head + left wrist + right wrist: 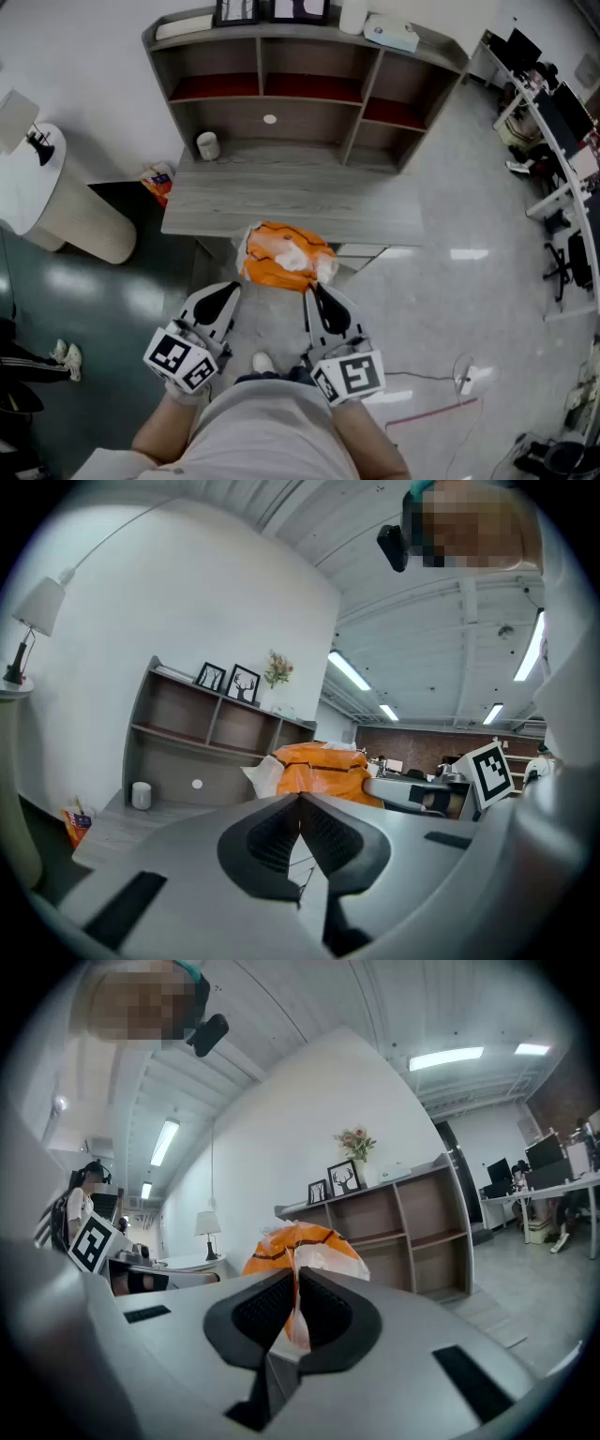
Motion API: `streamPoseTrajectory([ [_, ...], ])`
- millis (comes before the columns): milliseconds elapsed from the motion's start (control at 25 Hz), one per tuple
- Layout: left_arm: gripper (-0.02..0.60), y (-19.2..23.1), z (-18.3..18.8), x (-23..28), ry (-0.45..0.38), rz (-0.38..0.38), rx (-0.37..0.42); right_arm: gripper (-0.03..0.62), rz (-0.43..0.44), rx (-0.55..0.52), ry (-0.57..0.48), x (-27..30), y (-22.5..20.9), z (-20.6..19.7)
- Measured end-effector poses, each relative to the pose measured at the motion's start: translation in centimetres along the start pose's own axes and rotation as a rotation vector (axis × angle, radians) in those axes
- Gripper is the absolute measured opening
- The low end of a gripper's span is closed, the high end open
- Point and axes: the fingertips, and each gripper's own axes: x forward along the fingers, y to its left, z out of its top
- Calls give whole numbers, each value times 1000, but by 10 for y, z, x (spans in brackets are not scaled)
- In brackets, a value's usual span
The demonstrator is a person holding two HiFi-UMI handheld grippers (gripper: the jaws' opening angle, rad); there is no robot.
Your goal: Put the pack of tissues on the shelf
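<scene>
- Currently the carry step is in hand: the pack of tissues [281, 258] hangs in the air just over the near edge of the counter [375, 211], not yet on the shelf [309, 89]
- Right gripper [314, 291] has its jaws clenched on a fold of the pack's wrapper
- Left gripper [232, 289] sits at the pack's left side, jaws pressed together; no wrapper shows between them
- Next, I judge, the pack must travel forward across the counter to the shelf at its far edge, then be released in a free compartment
</scene>
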Motion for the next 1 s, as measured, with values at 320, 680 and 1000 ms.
streamPoseTrajectory([
  [320, 17, -4, -6, 6, 19, 12, 5, 32, 3, 9, -7, -4, -9, -2],
  [680, 17, -52, -12, 62, 38, 50, 21, 32, 31, 37, -66, -35, -83, 15],
  [1000, 17, -88, -15, 97, 43, 71, 47, 31, 25, 64, -91, -62, -138, 19],
])
